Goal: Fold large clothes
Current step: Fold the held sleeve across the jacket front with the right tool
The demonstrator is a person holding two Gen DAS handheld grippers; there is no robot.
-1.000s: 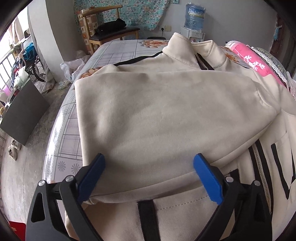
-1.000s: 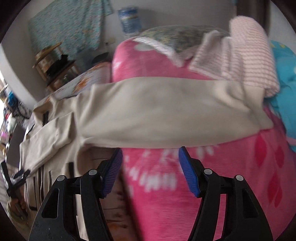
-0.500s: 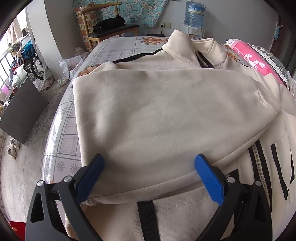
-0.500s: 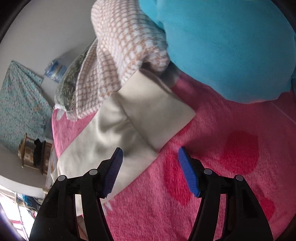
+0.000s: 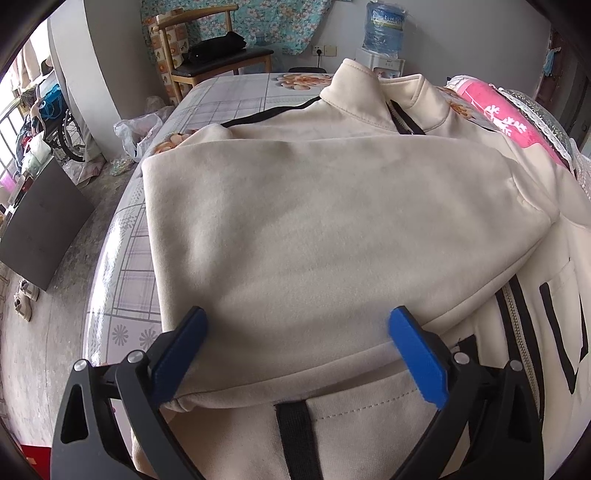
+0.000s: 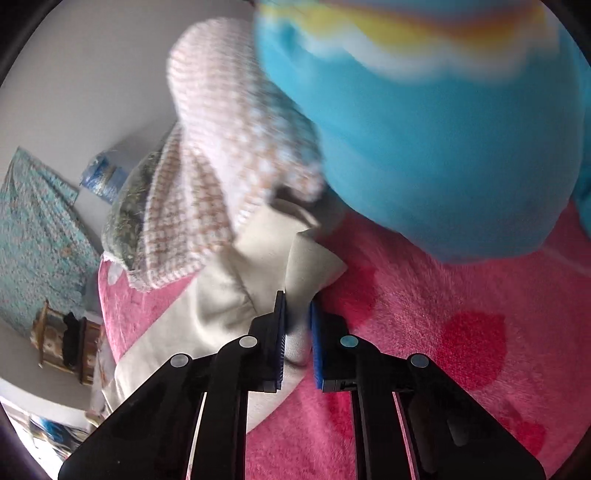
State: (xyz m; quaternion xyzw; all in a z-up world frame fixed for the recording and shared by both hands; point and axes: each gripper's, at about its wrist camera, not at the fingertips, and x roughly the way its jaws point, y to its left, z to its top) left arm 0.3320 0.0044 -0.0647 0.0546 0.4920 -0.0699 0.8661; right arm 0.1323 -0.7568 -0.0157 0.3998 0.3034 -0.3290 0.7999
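A large cream jacket (image 5: 332, 229) with black stripes and a zip lies on the bed, one side folded over its front. My left gripper (image 5: 301, 332) hovers open just above the folded edge, its blue pads wide apart and gripping nothing. In the right wrist view the jacket's other sleeve (image 6: 229, 302) stretches across a pink blanket (image 6: 424, 332). My right gripper (image 6: 297, 301) is closing on the sleeve's cuff end, and the cream fabric is pinched between its blue pads.
A checked bedsheet (image 5: 229, 107) covers the bed, whose left edge drops to the floor. A wooden chair (image 5: 218, 55) and a water dispenser (image 5: 384, 26) stand at the back. A blue plush blanket (image 6: 424, 129) and a pink knitted cloth (image 6: 221, 147) lie just beyond the cuff.
The right gripper swung along the sleeve to its cuff, rolled, and went from wide open to pinching the cuff. The left gripper stayed put and open.
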